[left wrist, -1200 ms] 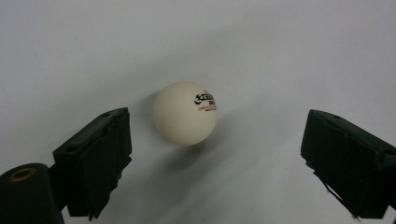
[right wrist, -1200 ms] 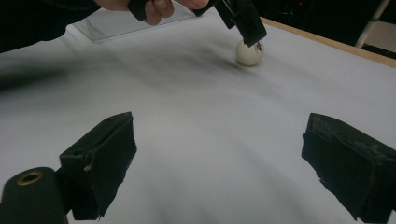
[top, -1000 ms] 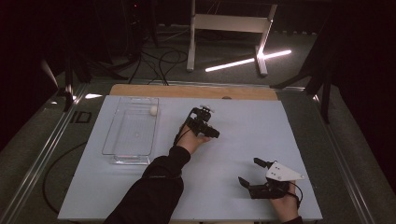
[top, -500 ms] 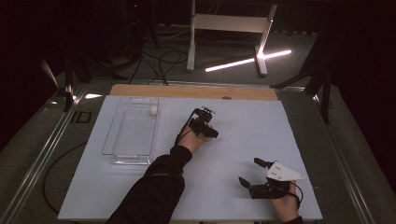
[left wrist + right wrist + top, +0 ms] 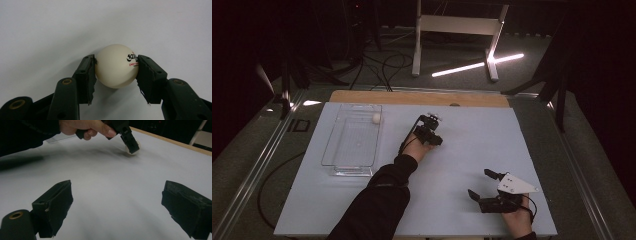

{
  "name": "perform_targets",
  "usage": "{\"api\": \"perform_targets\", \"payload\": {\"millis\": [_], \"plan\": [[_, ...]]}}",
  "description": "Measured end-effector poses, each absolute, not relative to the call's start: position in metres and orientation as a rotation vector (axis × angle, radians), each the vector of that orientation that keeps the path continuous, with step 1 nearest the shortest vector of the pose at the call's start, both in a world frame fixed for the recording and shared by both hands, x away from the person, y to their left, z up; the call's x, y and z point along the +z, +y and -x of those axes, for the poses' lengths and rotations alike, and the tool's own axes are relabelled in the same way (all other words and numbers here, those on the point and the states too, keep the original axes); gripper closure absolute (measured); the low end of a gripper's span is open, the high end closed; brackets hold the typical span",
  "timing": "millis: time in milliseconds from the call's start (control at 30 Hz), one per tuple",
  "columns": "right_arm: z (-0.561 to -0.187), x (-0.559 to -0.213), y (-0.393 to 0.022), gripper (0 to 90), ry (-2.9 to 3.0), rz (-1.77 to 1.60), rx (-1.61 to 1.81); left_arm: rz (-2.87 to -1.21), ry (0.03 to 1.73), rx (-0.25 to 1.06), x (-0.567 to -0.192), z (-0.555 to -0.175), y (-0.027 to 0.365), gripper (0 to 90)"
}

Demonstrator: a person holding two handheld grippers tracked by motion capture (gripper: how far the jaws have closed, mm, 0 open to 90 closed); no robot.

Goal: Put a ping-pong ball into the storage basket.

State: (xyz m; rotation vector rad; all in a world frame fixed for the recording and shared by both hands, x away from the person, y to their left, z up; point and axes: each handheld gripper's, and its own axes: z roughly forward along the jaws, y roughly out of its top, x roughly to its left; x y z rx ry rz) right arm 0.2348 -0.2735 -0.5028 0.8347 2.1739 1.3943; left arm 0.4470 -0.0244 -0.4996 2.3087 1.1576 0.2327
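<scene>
A white ping-pong ball (image 5: 116,66) with black and red print lies on the pale mat, and my left gripper (image 5: 116,62) is shut on it. Its jaws have just been closing, and both pads now press the ball's sides. From above, the left gripper (image 5: 431,125) sits mid-table, right of the tray. The right gripper view shows the left gripper (image 5: 128,141) tipped down over the ball (image 5: 137,145). My right gripper (image 5: 479,183) rests near the front right of the mat, open, with nothing between its jaws (image 5: 117,195).
A clear plastic tray (image 5: 352,150) stands at the left of the mat, with a second white ball (image 5: 376,117) in its far right corner. A wooden strip (image 5: 412,97) borders the far edge. Cables and a stand lie on the floor beyond.
The left gripper has shifted a little over the mat. The right gripper and the tray have kept still.
</scene>
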Motion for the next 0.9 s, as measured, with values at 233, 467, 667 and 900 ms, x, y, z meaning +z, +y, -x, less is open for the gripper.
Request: {"api": "perform_targets", "payload": {"millis": [233, 467, 667, 900], "plan": [[-0.235, -0.503, -0.273, 9.7, 2.176, -0.835, 1.391, -2.307, 1.114, 0.213, -0.485, -0.44, -0.022, 52.1], [-0.235, -0.503, -0.273, 9.7, 2.178, -0.836, 1.387, -2.326, 1.09, 0.189, -0.478, -0.436, -0.017, 52.2], [-0.235, -0.503, -0.273, 9.7, 2.176, -0.839, 1.389, -2.349, 1.04, 0.158, -0.47, -0.429, -0.014, 52.2], [-0.235, -0.503, -0.273, 9.7, 2.173, -0.838, 1.389, -2.389, 0.977, 0.126, -0.466, -0.418, -0.013, 52.2]]}}
